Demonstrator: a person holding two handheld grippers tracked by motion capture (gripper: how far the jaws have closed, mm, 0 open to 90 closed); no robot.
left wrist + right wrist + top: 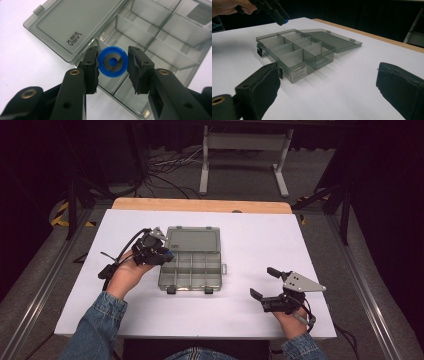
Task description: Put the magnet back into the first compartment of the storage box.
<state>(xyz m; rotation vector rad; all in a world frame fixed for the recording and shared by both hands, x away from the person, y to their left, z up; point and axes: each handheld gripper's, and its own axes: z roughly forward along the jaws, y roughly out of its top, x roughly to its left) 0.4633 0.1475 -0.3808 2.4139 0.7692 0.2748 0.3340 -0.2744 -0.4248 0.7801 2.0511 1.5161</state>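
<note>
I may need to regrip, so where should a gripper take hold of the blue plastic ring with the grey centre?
Probably by the blue plastic ring's outer rim, jaws on opposite sides, as the left gripper does: it is round and thin.

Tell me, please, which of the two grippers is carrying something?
The left gripper: its fingers clamp a blue ring, whereas the right gripper rests open and empty.

My high view looks down, forward; left gripper view close above box (155,40); right low, box (297,51) at 11 o'clock.
</note>
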